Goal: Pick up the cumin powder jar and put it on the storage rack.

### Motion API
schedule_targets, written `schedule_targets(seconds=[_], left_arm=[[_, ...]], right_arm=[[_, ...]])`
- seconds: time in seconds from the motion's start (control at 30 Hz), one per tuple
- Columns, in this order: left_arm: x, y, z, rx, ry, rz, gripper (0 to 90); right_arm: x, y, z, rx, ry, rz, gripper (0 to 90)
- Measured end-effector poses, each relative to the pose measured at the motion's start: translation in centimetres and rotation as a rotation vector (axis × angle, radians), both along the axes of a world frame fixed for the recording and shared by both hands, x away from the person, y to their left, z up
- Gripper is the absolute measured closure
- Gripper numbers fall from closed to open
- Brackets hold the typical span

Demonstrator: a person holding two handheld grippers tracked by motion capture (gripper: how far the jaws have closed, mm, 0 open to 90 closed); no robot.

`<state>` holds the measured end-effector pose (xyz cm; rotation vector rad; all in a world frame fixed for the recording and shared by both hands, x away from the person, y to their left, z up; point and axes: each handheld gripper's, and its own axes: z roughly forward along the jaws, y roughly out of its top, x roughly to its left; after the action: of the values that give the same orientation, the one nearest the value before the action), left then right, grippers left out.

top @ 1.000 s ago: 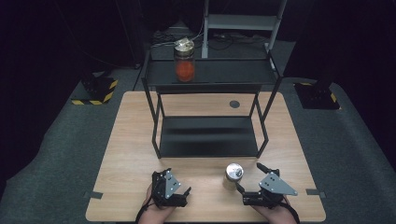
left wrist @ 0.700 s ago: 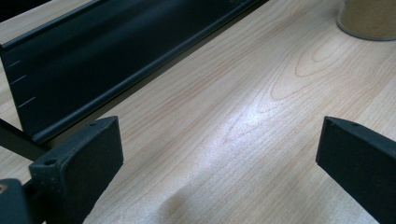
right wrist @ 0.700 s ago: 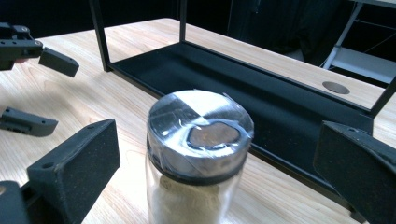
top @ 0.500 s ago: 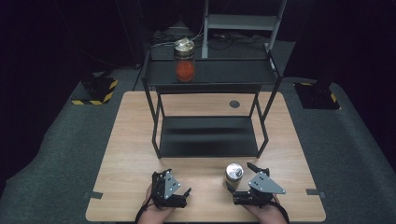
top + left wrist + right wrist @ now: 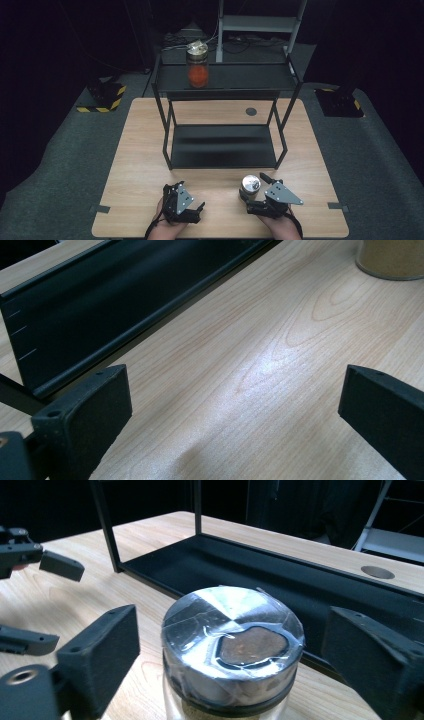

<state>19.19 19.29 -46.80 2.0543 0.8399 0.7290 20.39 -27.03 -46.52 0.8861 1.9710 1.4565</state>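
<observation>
A small glass jar (image 5: 249, 184) with a silver taped lid (image 5: 233, 629) and tan contents stands on the wooden table (image 5: 140, 150) near its front edge. My right gripper (image 5: 255, 195) is open, one jaw on each side of the jar, neither pressing on it; the right gripper view (image 5: 233, 632) shows gaps on both sides. At the front left my left gripper (image 5: 192, 209) rests open, and in its own view (image 5: 235, 390) only bare wood lies between the jaws. The jar's base (image 5: 391, 257) shows at that view's top right.
A black two-level rack (image 5: 225, 145) stands mid-table, its low tray (image 5: 280, 580) just beyond the jar. On its top shelf sits a taller jar with red contents (image 5: 197, 65). A round hole (image 5: 251, 111) marks the table behind the rack.
My right gripper has slid left towards the small jar, so its open jaws now flank it. The left gripper and the jar have stayed put.
</observation>
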Motion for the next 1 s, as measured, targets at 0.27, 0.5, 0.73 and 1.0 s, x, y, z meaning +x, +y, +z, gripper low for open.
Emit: schedule_targets(seconds=[0.27, 0.5, 0.73, 1.0], left_arm=[[0.0, 0.0, 0.0, 0.002, -0.003, -0.002, 1.0], [-0.1, 0.0, 0.0, 0.001, -0.004, -0.002, 1.0], [-0.1, 0.0, -0.1, 0.001, -0.006, -0.003, 1.0], [-0.1, 0.0, -0.1, -0.003, -0.006, -0.004, 1.0]], right_arm=[[0.2, -0.5, -1.0, 0.053, 0.011, 0.004, 21.2], [0.3, -0.9, -1.7, 0.074, 0.009, 0.014, 28.4], [0.1, -0.9, -2.2, 0.074, -0.024, 0.028, 33.8], [0.1, -0.9, -2.5, 0.077, -0.037, 0.029, 34.2]])
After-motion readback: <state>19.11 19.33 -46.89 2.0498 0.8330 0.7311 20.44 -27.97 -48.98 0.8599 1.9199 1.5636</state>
